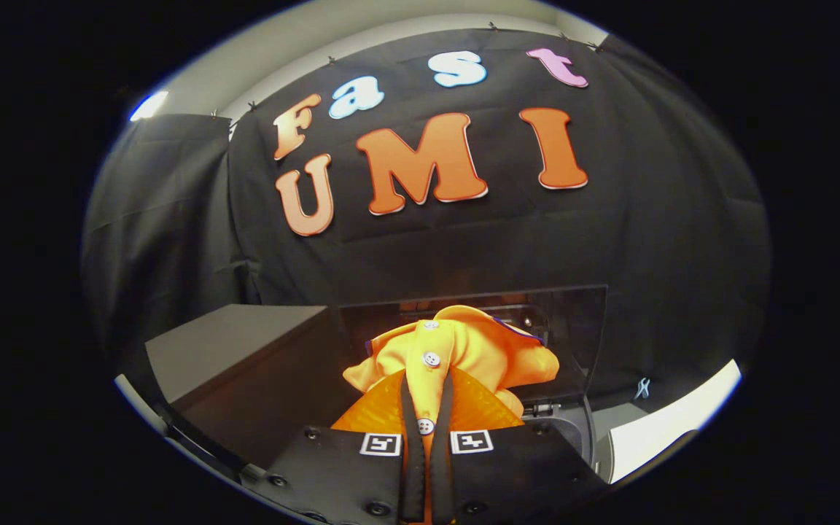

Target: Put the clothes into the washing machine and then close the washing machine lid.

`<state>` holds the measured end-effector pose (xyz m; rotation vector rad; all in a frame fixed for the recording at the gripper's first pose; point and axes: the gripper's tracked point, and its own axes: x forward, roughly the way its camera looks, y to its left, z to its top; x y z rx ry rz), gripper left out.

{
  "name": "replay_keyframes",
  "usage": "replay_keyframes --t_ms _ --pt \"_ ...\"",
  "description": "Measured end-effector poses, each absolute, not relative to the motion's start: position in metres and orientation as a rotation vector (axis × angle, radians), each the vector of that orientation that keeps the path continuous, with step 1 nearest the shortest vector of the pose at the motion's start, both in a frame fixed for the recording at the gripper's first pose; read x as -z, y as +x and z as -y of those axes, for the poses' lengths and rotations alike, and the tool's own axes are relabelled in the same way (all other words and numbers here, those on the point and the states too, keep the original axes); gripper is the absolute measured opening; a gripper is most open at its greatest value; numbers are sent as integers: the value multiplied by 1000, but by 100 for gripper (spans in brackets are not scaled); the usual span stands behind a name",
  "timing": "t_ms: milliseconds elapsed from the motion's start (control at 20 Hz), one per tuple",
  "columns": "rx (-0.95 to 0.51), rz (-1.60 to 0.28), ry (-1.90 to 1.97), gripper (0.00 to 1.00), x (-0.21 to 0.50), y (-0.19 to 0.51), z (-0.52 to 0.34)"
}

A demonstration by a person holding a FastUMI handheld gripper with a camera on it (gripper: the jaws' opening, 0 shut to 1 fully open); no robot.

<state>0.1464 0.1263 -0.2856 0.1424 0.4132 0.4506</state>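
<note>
Clothes (456, 350), a soft, light orange buttoned garment, are pinched along the button strip between the clenched tongs (427, 397). Limp fabric bunches beyond the fingers and may snag. Just past it stands the washing machine's (573, 426) raised dark lid (573, 328); a grey box (238, 343) sits beside.

Dim booth, sharp centre (a bright patch glows upper left), edges bowed, perhaps slightly soft.
</note>
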Motion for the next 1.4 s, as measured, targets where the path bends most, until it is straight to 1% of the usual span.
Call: replay_keyframes --t_ms 300,900,1200,1400 --pt "-382 -555 129 11 380 157 -126" --pt "-355 -839 90 11 504 137 -148" --pt "-285 -1017 114 11 551 126 -146" --pt "-259 -1104 97 11 567 120 -141"
